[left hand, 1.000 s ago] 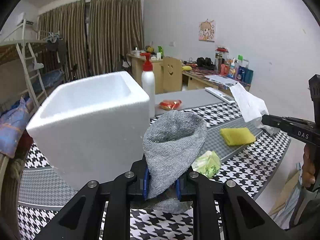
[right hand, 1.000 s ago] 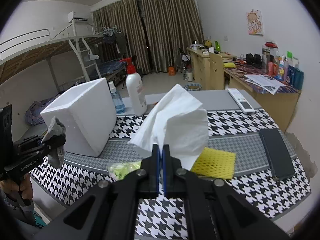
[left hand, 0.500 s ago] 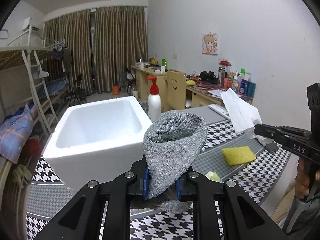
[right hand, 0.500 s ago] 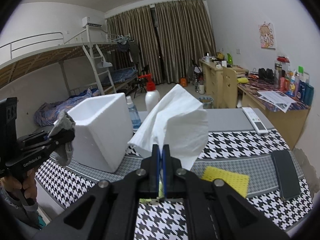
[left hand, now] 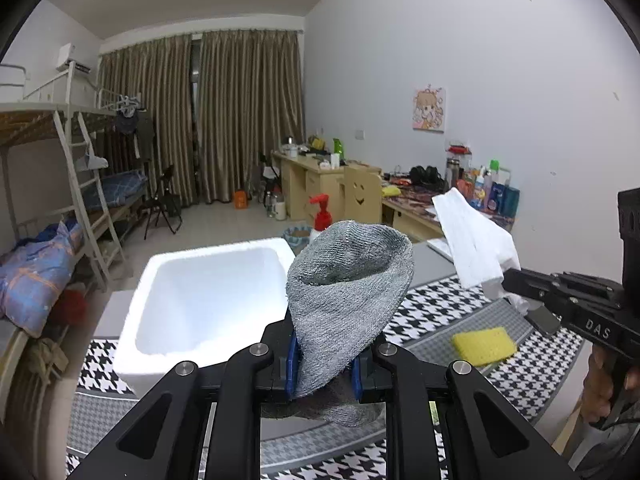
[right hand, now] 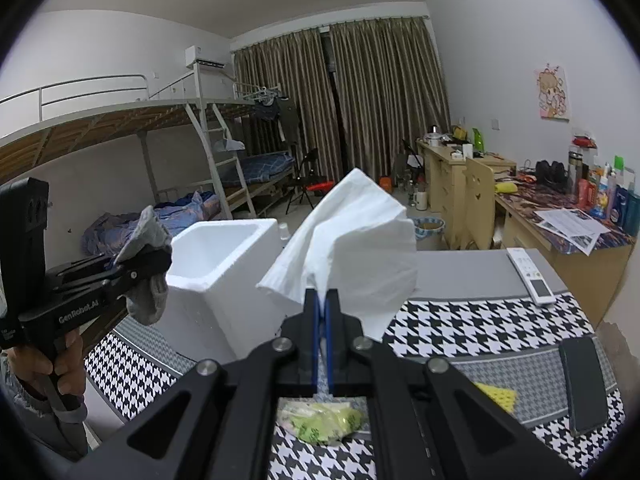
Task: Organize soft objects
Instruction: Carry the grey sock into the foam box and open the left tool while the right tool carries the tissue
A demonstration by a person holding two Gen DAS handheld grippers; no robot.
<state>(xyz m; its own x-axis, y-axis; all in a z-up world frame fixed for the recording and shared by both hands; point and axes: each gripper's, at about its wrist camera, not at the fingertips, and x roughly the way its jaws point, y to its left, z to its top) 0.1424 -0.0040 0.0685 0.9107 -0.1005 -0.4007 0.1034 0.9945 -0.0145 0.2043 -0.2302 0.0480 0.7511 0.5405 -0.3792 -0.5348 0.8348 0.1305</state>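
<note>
Here the open white foam box (left hand: 208,300) sits ahead of and below both grippers, its mouth facing up. The left gripper (left hand: 323,364), jaws clamped on the grey sock (left hand: 348,292), hangs just short of the box's near rim and is the nearer. The right gripper (right hand: 321,312), jaws pinched on the white tissue (right hand: 352,240), is held beside the box, tilted slightly downward above the worktop (right hand: 460,332).

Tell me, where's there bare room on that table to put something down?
The foam box looks empty inside. Free grey strip behind the checked cloth, between box and remote. Crowded near the front: sponge, phone and green packet.
</note>
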